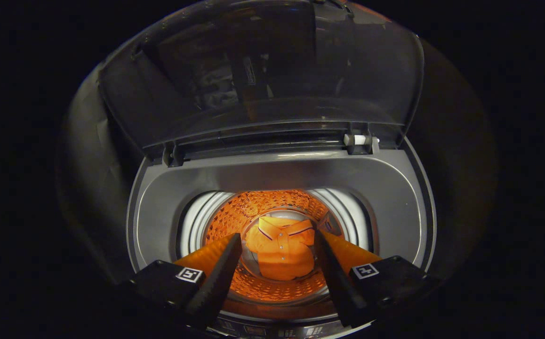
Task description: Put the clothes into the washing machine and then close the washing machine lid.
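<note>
Drum wall on the left glows orange where light bounces off the garment, and the pale ribbed ring of the tub mouth curves beside it. My gripper (277,245) hangs over the opening of the washing machine (159,221), its two fingers spread wide with nothing between them but open air. They hold nothing and touch nothing that I can see.

Between the fingertips and well below them, the orange shirt (282,252) lies at the bottom of the drum (272,205), folded, collar toward the far side and its buttoned front running away from me toward the hinge. So the clothes part of the job looks done to me; the shirt sits clear of the rim, with no cloth draped over the edge.

What matters next is above and beyond the fingers: the lid (263,75) stands raised at the back of the machine, a wide see-through panel whose long edge runs left to right across my view, hinged along the rear at the two brackets. Its free edge is up and farthest from me. I judge I must lift out of the tub and reach up past that top edge to pull it down toward me.

On the right, a small white hinge stopper (359,140) sits by the right bracket.
</note>
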Available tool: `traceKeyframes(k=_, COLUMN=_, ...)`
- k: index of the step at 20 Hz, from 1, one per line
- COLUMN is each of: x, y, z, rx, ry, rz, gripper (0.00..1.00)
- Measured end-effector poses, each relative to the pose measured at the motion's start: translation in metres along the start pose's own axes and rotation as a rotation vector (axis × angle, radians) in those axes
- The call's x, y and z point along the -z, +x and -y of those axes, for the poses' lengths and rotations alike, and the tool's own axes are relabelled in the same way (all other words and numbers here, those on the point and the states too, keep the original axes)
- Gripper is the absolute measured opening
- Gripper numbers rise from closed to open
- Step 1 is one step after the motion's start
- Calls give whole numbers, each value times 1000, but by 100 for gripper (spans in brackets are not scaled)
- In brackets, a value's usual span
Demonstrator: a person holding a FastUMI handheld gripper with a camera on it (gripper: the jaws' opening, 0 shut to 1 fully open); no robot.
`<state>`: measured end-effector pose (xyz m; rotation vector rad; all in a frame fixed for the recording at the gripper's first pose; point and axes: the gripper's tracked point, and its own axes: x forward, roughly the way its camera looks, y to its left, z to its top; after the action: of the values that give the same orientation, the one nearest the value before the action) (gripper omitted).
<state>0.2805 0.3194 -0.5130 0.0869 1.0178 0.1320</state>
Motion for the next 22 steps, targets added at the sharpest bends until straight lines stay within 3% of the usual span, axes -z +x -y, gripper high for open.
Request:
traceKeyframes(k=7, x=-29, y=-53, z=-14, rx=-36, ry=-38, rz=115, gripper=99)
traceKeyframes(k=13, x=-86, y=-118, z=-26, rx=-65, ry=-84, rz=286, gripper=99)
traceKeyframes(k=17, x=-125, y=-156, z=-42, rx=-102, ry=-31, rz=371, gripper=99)
traceKeyframes(k=22, x=-171, y=-187, z=-45, rx=-86, ry=-55, rz=465, gripper=99)
